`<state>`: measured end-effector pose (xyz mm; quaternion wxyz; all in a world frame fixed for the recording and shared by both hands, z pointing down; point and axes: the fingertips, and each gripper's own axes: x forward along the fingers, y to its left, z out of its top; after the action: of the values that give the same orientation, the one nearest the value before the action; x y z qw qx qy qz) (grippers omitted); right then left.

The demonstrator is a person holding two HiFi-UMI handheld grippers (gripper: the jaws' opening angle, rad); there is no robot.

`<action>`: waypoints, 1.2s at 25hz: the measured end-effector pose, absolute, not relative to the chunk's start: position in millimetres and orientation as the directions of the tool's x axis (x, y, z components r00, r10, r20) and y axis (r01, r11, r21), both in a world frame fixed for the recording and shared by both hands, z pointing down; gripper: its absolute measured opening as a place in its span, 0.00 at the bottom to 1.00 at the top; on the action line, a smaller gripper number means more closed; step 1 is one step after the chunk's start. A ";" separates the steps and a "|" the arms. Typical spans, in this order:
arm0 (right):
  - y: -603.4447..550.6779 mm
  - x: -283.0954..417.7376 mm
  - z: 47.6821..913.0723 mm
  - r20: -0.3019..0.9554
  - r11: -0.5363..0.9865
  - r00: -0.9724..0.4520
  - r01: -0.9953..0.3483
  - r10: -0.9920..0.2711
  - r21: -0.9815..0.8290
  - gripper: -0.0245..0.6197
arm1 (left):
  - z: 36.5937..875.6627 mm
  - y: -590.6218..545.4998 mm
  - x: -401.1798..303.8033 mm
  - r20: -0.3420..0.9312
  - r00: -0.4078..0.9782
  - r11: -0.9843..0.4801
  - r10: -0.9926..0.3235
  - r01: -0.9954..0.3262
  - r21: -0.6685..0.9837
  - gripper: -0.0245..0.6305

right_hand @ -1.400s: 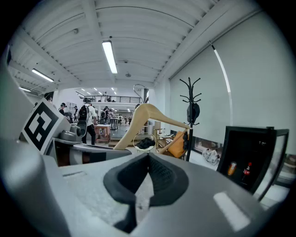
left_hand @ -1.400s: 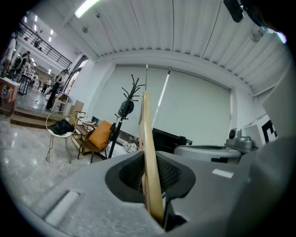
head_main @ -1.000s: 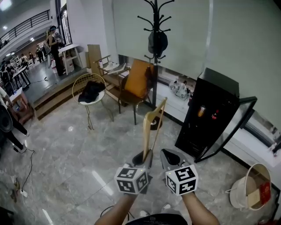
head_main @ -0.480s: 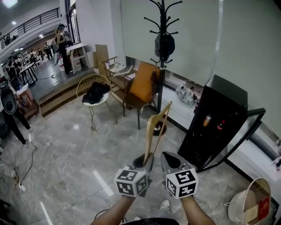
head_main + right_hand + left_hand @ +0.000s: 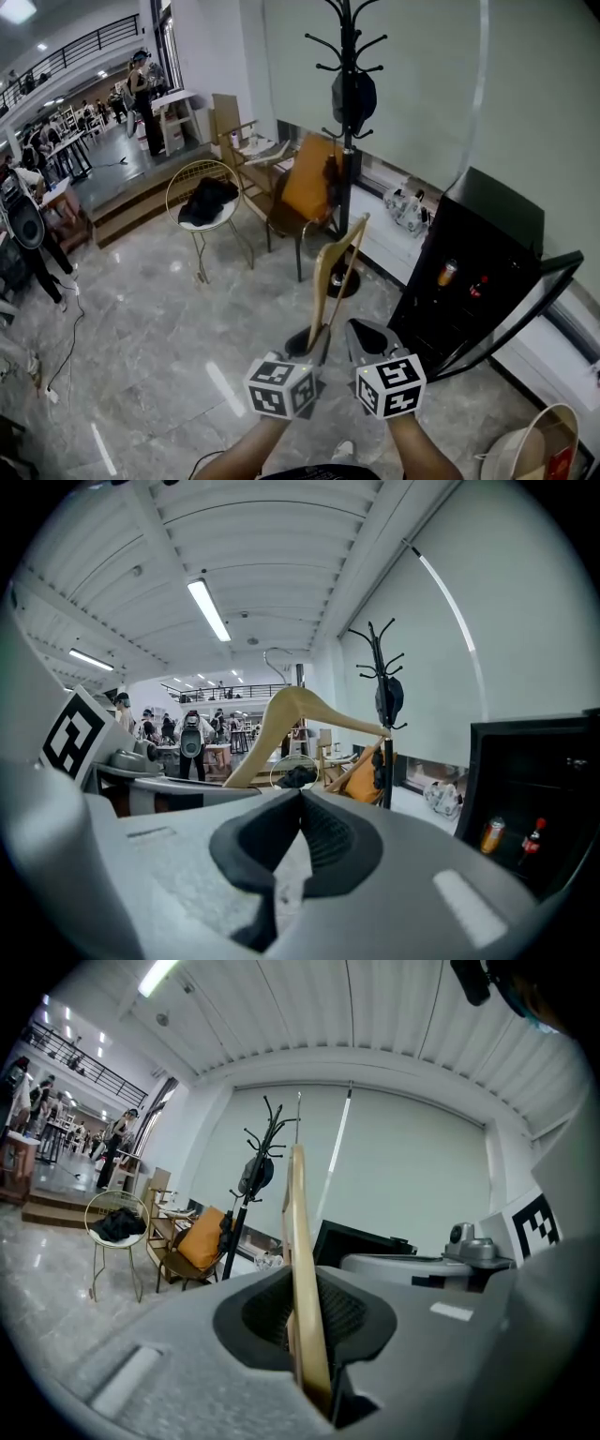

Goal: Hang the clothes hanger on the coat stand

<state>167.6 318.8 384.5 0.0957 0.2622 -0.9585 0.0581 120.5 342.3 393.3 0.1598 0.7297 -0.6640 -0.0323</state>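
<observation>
A pale wooden clothes hanger [image 5: 330, 279] stands nearly upright, its lower end clamped in my left gripper [image 5: 307, 345], which is shut on it. In the left gripper view the hanger [image 5: 298, 1241] shows edge-on, rising from between the pads. My right gripper [image 5: 367, 336] sits close beside the left one, shut with nothing in it; its pads [image 5: 314, 836] meet at the tip. The black coat stand [image 5: 346, 141] rises ahead by the window blind, with a dark bag [image 5: 354, 97] hung on one hook. It also appears as the coat stand [image 5: 246, 1204] and coat stand [image 5: 386, 724], some way beyond the hanger [image 5: 300, 710].
An orange chair [image 5: 305, 187] stands against the coat stand's left side. A gold wire chair [image 5: 208, 202] with black cloth is further left. A black cabinet [image 5: 469, 272] stands to the right, a white bucket [image 5: 525, 441] at bottom right. People stand in the far-left background.
Both grippers and the hanger have moved toward the coat stand, which now looks nearer and larger. The grip on the hanger is unchanged.
</observation>
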 end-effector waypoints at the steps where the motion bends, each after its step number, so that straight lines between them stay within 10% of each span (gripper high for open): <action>1: 311.3 169.5 385.5 0.214 0.859 -0.847 -0.508 -0.486 -0.063 0.04 | 394.0 334.7 122.8 0.168 0.112 -0.063 -0.979 -0.959 0.277 0.11; 30: 183.8 141.6 401.9 0.247 0.874 -0.857 -0.481 -0.452 -0.067 0.04 | 412.7 206.9 90.1 0.187 0.101 -0.041 -0.977 -0.952 0.302 0.11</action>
<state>141.6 183.8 401.9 0.1123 0.2427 -0.9615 0.0634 90.1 206.9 412.7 0.1773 0.7205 -0.6695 -0.0349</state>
